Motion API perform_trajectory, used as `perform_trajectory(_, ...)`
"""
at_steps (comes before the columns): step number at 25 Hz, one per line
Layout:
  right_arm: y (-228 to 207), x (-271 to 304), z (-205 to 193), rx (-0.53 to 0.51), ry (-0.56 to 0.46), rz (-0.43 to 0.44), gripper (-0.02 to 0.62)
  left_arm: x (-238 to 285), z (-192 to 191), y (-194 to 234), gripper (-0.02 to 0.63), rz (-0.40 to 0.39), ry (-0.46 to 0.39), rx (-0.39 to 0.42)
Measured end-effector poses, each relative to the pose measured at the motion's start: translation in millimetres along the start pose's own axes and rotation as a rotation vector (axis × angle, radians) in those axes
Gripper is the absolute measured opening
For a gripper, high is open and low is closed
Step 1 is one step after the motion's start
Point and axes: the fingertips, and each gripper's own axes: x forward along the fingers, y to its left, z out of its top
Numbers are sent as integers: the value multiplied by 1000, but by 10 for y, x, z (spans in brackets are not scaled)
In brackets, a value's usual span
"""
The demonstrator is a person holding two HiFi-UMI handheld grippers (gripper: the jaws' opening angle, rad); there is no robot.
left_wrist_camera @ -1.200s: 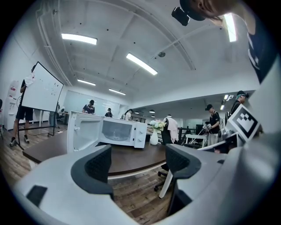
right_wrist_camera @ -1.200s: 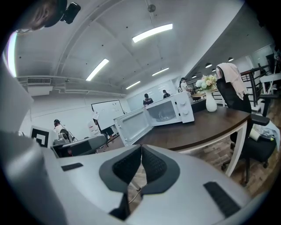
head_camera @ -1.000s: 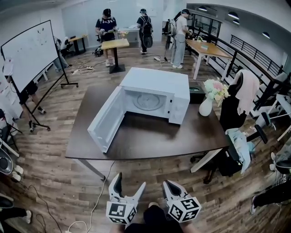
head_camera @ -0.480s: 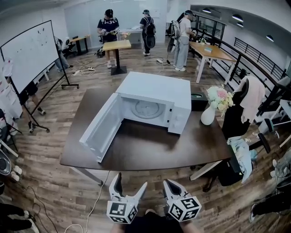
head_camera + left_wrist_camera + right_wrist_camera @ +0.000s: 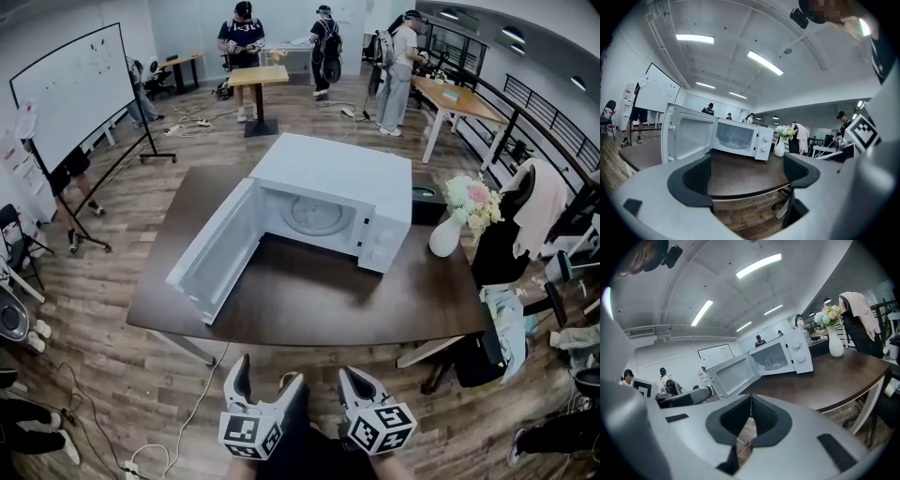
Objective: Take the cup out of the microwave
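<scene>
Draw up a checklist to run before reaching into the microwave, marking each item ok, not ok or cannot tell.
1. Microwave door open: ok.
2. Cup inside: a clear glass shape shows, cannot tell.
3. Left claw open: jaws have just been opening, nothing between, ok.
4. Right claw open: shut and empty, not ok.
5. Table in front bare: ok.
6. Claws within reach: both short of the table edge, not ok.
</scene>
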Motion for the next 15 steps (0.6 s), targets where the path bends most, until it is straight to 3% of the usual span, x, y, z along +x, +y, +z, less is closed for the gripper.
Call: perform_trajectory(15, -324, 342, 198, 18, 5, -30, -5, 653, 46, -19, 456, -65, 24, -2)
